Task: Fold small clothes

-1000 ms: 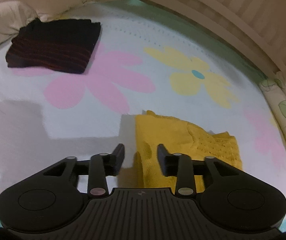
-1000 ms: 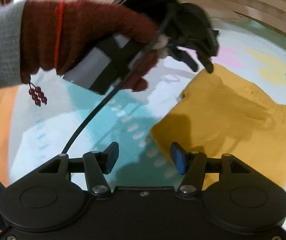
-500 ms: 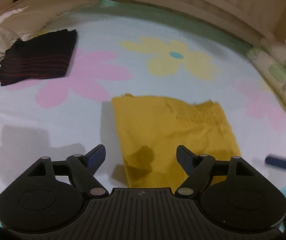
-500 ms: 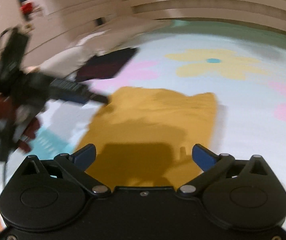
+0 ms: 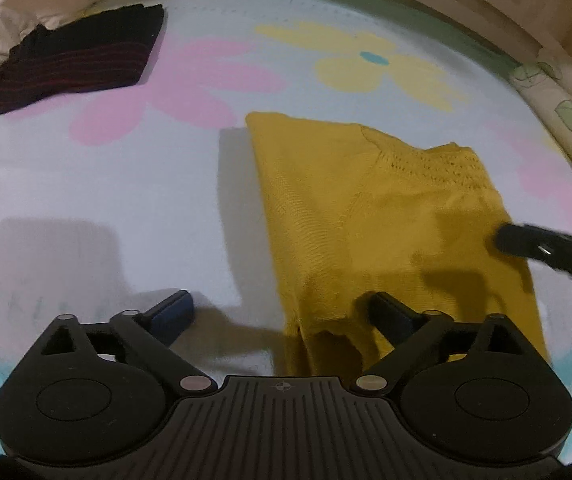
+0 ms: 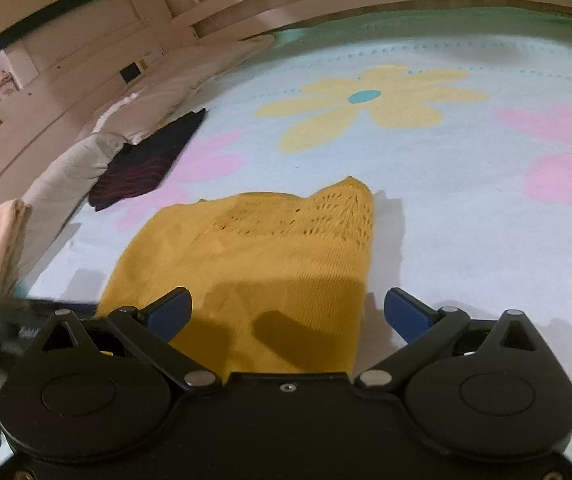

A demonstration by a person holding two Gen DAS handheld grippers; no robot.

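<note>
— What is that on the bed?

— A small yellow knitted top (image 5: 370,216), folded over once. It lies flat on the pale bedspread with big pink and yellow flowers (image 5: 166,184), right in front of both claws.

— Is it hard to pick up?

— I think not. It looks soft, light and floppy, so it will bend and sag when lifted. The knit has little holes near the top edge, so a claw tip could snag there. I would pinch it at the two near corners, one claw each.

— Are the claws holding it?

— No. The left gripper (image 5: 282,312) has its jaws wide apart, and they have just been opening; the near left corner of the top lies between them, but nothing squeezes it. The right gripper (image 6: 288,312) is wide apart too, over the near right edge.

— What is different from a moment ago?

— Both claws were much narrower then. The right one was off to the side and has swung round to face the top. The dark striped folded cloth (image 5: 78,56) far off has not moved.
</note>
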